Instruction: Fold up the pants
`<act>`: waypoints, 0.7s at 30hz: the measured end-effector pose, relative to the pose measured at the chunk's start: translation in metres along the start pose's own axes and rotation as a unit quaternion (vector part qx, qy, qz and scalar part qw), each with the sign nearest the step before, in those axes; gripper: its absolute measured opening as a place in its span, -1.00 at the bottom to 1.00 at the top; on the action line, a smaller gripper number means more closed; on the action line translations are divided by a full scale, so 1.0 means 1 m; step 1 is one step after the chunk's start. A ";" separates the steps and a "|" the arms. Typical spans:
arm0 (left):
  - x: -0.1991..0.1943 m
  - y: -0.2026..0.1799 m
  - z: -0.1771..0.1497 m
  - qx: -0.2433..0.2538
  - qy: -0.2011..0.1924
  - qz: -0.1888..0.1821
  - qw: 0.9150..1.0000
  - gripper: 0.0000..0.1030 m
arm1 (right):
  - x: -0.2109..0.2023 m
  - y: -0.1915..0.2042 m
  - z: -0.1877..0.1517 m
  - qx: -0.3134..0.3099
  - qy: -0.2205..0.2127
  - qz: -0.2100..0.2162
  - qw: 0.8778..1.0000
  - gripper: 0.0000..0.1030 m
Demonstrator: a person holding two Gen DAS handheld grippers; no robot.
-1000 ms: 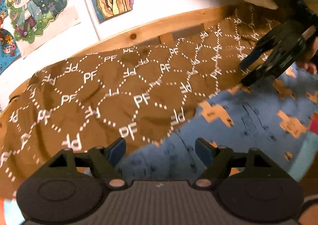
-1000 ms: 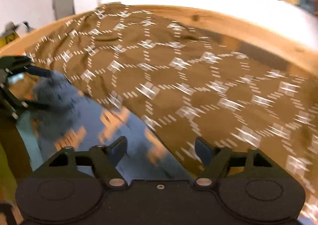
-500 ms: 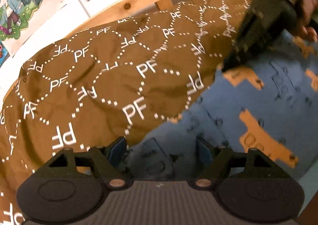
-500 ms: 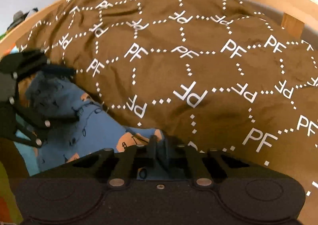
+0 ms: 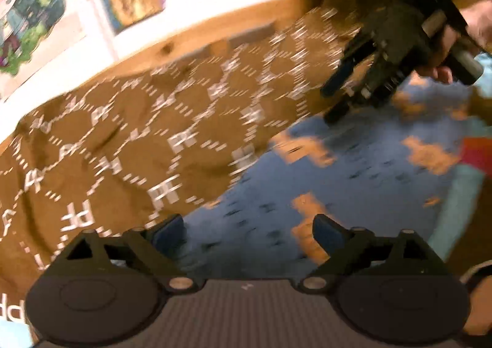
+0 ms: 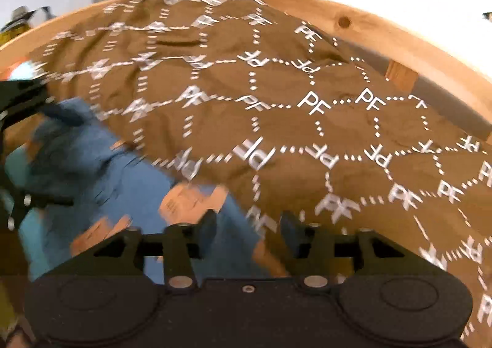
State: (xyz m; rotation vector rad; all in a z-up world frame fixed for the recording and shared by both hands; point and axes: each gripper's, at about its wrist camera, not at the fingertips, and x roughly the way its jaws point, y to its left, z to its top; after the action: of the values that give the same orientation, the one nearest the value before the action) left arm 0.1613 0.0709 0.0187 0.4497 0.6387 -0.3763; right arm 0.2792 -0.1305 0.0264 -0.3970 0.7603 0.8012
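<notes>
Two views, both smeared by motion. From the left wrist, the left gripper [image 5: 247,232] has its jaws opening wide with nothing pinched; the blue pants [image 5: 353,175], printed with orange patches, lie just below and ahead of it on the brown "PF" blanket [image 5: 129,145]. Across the cloth, the right gripper [image 5: 344,96], held in a hand [image 5: 458,43], hovers at the pants' far edge. From the right wrist, the right gripper's jaws are opening too, empty, above the pants' edge [image 6: 129,188] where it meets the blanket. To fold well, I judge both claws should pinch matching corners of the pants only, staying clear of the blanket, before lifting together.
</notes>
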 end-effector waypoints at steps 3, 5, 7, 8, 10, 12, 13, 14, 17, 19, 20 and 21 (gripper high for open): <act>0.003 -0.025 -0.002 0.030 0.015 -0.012 0.999 0.85 | -0.036 0.010 -0.040 -0.035 0.008 -0.010 0.999 0.17; 0.013 -0.044 -0.010 0.062 0.045 -0.004 0.997 0.84 | -0.053 0.020 -0.068 -0.046 0.021 -0.022 0.998 0.24; 0.020 -0.057 -0.022 0.092 0.078 0.004 0.993 0.82 | -0.063 0.028 -0.091 -0.058 0.036 -0.049 0.996 0.31; 0.020 -0.060 -0.029 0.101 0.085 0.005 0.991 0.82 | -0.063 0.031 -0.101 -0.061 0.051 -0.068 0.995 0.31; 0.017 -0.059 -0.040 0.097 0.091 0.004 0.991 0.83 | -0.063 0.031 -0.121 -0.052 0.085 -0.083 0.992 0.32; 0.013 -0.051 -0.047 0.071 0.105 0.000 0.992 0.84 | -0.070 0.026 -0.137 -0.024 0.082 -0.085 0.993 0.37; 0.010 -0.047 -0.048 0.058 0.112 -0.004 0.992 0.84 | -0.075 0.023 -0.143 -0.006 0.076 -0.091 0.993 0.43; 0.006 -0.043 -0.048 0.050 0.115 -0.009 0.992 0.85 | -0.082 0.021 -0.147 0.011 0.070 -0.095 0.993 0.44; -0.010 -0.036 -0.041 0.020 0.105 -0.029 0.994 0.85 | -0.105 0.015 -0.159 0.042 0.042 -0.108 0.992 0.55; -0.015 -0.034 -0.032 -0.013 0.093 -0.046 0.995 0.91 | -0.122 0.009 -0.166 0.064 0.020 -0.120 0.990 0.78; -0.016 -0.034 -0.024 -0.028 0.085 -0.055 0.995 0.96 | -0.131 0.008 -0.170 0.077 0.009 -0.127 0.989 0.92; -0.015 -0.036 -0.016 -0.040 0.075 -0.060 0.995 0.98 | -0.141 0.004 -0.174 0.095 -0.007 -0.134 0.986 0.95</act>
State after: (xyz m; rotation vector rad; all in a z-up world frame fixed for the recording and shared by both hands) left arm 0.1252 0.0521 0.0068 0.3660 0.8273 -0.4318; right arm 0.1322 -0.2990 0.0135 -0.3143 0.7452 0.4742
